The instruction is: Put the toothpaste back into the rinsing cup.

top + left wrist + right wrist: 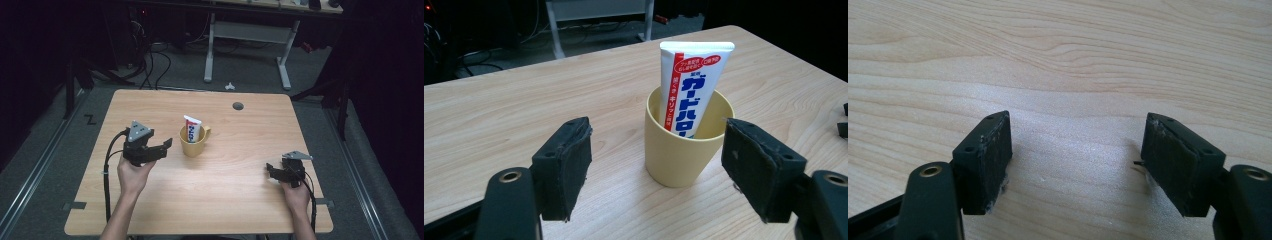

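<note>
A yellow mug (194, 142) (685, 145) stands upright near the middle of the wooden table (240, 195). A white, red and blue toothpaste tube (192, 128) (691, 85) stands in it, flat end up. My left gripper (167, 146) (656, 165) is open just left of the mug, its jaws wide apart and pointing at it, with nothing between them. My right gripper (270, 170) (1078, 160) rests low at the table's right front, open over bare wood.
A round cable hole (238, 106) sits near the table's far edge. Beyond the table a white desk frame (247, 45) and cables (150, 65) stand on the grey floor. The right gripper's edge (843, 120) peeks in at the left gripper view's right side.
</note>
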A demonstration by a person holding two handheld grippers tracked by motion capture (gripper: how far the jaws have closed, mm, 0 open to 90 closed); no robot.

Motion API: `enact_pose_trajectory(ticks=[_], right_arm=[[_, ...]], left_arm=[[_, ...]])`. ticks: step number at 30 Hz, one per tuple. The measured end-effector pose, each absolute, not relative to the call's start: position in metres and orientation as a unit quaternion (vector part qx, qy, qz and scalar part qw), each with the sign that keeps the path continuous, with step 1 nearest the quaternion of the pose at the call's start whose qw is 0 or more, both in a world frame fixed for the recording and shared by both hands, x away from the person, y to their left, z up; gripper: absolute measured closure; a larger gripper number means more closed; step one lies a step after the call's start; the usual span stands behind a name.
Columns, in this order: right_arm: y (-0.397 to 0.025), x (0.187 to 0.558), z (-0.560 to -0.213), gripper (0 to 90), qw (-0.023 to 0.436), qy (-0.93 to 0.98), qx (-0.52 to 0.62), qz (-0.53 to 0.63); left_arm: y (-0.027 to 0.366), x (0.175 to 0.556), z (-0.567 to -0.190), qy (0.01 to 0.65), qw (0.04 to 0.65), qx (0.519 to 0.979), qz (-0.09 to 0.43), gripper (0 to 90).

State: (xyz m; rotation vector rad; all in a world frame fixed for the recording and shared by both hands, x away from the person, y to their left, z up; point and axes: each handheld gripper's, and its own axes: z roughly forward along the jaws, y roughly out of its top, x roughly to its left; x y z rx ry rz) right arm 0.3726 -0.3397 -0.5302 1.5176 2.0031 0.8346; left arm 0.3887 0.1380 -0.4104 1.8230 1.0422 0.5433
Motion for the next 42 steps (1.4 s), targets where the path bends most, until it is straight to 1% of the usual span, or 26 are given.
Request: enact_pose_trajectory(ticks=[12, 23, 42], right_arm=[[-0.340, 0.373, -0.530, 28.5, 0.244, 0.733, 0.556, 0.306], [-0.340, 0.373, -0.530, 28.5, 0.244, 0.733, 0.556, 0.306], [-0.340, 0.373, -0.530, 28.5, 0.244, 0.733, 0.556, 0.306]], left_arm=[[0.146, 0.383, -0.412, 0.430, 0.477, 0.733, 0.224, 30.1], [0.152, 0.381, -0.416, 0.440, 0.473, 0.734, 0.210, 29.1], [0.166, 0.375, -0.428, 0.459, 0.464, 0.729, 0.203, 33.3]])
